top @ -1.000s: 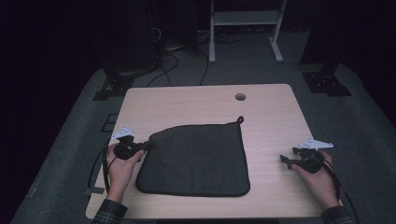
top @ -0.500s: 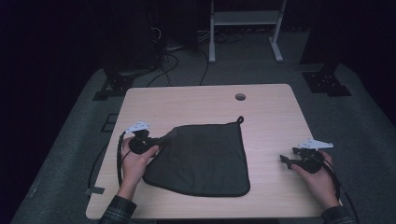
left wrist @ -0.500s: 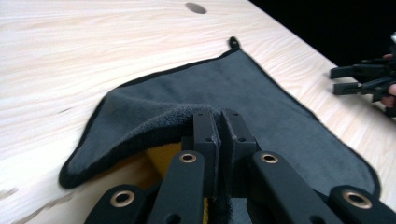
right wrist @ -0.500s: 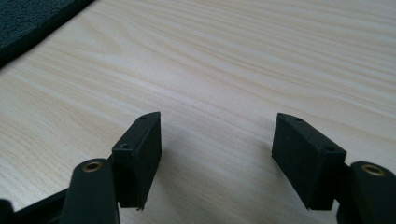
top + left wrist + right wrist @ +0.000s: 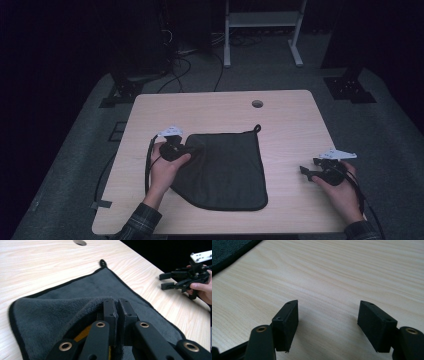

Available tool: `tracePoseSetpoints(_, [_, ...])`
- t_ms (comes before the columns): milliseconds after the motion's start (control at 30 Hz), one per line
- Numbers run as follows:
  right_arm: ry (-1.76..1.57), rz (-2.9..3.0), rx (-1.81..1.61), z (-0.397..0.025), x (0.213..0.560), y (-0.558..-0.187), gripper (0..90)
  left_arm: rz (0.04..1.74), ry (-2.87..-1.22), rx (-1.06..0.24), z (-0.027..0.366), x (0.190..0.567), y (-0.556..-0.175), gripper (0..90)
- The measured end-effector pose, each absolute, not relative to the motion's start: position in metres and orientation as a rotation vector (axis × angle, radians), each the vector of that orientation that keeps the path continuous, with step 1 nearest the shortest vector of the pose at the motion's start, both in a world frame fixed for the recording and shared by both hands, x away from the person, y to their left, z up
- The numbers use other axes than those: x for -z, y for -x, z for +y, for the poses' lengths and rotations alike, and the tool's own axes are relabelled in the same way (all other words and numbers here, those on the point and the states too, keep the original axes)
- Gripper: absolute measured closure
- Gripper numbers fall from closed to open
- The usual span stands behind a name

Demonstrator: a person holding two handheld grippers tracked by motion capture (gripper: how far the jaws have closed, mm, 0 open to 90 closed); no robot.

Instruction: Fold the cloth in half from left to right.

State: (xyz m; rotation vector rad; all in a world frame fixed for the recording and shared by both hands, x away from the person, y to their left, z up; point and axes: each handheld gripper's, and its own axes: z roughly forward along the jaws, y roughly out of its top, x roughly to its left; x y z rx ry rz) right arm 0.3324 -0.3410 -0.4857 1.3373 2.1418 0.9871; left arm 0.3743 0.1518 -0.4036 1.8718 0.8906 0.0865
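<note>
A dark grey towel (image 5: 225, 170) with a black hem and a small hanging loop (image 5: 257, 128) lies in the middle of the wooden table (image 5: 220, 107). My left gripper (image 5: 192, 149) is shut on the towel's far left corner and holds it folded inward over the cloth. In the left gripper view the jaws are pressed together with the towel (image 5: 75, 297) bunched over them, and the loop (image 5: 102, 263) lies ahead. My right gripper (image 5: 305, 172) rests open near the table's right edge, apart from the towel (image 5: 227, 252); bare wood lies between its jaws.
A round cable hole (image 5: 257, 103) is in the table's far side. A white frame (image 5: 260, 20), cables and dark stands are on the floor beyond the table. Bare wood surrounds the towel.
My left gripper has closed on the towel's left corner and carried it up and to the right, folding it inward. The right gripper has stayed in place.
</note>
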Motion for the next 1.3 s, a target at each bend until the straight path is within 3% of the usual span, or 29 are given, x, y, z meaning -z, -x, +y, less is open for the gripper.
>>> tracePoseSetpoints(800, [-1.337, 2.142, -0.987, -0.341, 0.486, -0.332, 31.9, 0.798, -1.956, 0.019, 0.079, 0.407, -0.394, 85.2])
tracePoseSetpoints(1300, [-1.336, 2.142, -0.987, -0.341, 0.486, -0.332, 31.9, 0.778, -2.045, 0.122, 0.021, 0.432, -0.414, 85.2])
